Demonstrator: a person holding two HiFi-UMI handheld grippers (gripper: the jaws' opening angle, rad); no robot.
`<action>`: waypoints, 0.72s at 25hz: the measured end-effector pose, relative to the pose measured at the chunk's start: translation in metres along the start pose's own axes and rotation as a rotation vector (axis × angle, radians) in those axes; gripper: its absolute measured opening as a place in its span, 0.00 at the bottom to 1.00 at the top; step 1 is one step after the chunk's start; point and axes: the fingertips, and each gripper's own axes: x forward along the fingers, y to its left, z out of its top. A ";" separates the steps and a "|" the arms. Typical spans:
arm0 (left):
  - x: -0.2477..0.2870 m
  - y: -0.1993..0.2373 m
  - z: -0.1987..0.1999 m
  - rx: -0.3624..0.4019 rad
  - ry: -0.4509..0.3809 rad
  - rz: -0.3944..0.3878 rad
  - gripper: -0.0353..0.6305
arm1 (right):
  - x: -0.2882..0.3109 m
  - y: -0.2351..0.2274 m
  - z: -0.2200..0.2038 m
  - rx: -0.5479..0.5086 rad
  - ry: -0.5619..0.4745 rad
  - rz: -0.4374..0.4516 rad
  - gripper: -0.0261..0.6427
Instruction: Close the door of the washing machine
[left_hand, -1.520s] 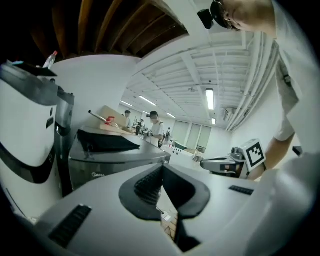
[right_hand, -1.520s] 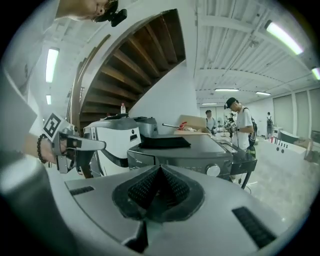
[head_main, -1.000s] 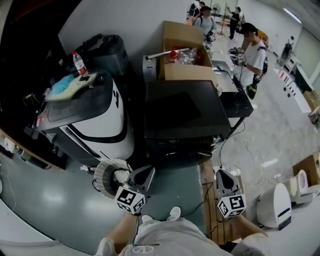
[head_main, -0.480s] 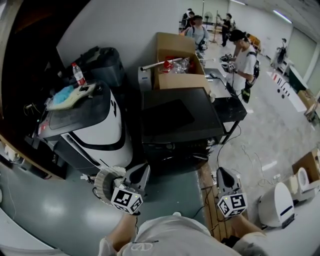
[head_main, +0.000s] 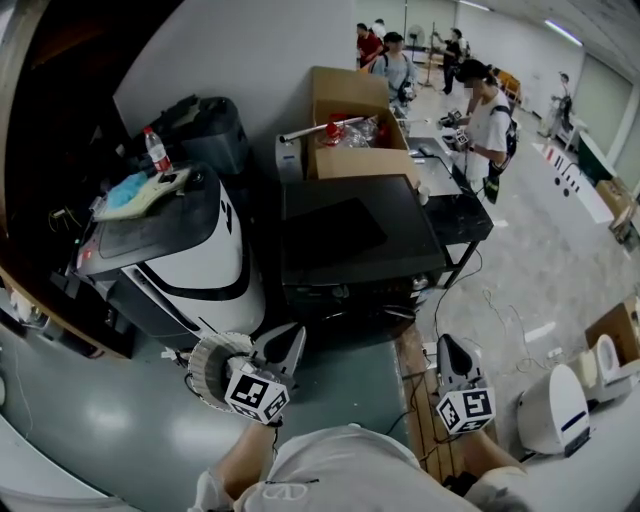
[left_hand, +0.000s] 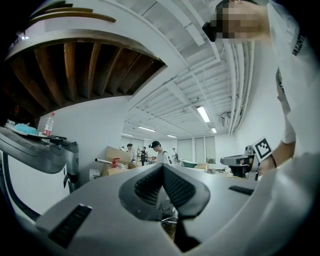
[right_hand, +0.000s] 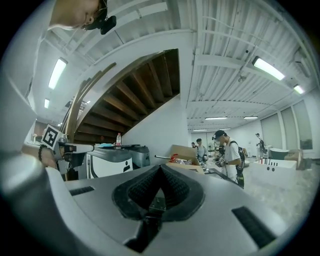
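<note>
The washing machine (head_main: 190, 265) stood ahead and to the left of the left tongs (head_main: 292, 337), its grey top lid (head_main: 150, 228) apparently lying flat. The left tongs and the right tongs (head_main: 447, 345) had both lifted slightly over the last second. Both were pinched shut on nothing and clear of the machine, which would suit either a door already closed or an approach.

left tool (head_main: 292, 336) and right tool (head_main: 447, 344) have both risen slightly; shoes now hidden.

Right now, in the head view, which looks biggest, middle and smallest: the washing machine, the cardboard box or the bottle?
1. washing machine
2. cardboard box
3. bottle
The washing machine is also nearest the camera, which makes it look even bigger.
</note>
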 end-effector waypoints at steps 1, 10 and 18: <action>0.001 0.000 0.000 0.002 -0.002 -0.001 0.06 | 0.001 0.001 0.001 -0.004 -0.001 0.005 0.05; 0.000 0.001 -0.006 -0.006 0.012 0.002 0.06 | 0.007 0.004 0.000 -0.017 0.002 0.021 0.05; 0.004 0.002 -0.010 -0.022 0.017 0.006 0.06 | 0.014 -0.001 0.003 -0.010 -0.004 0.017 0.05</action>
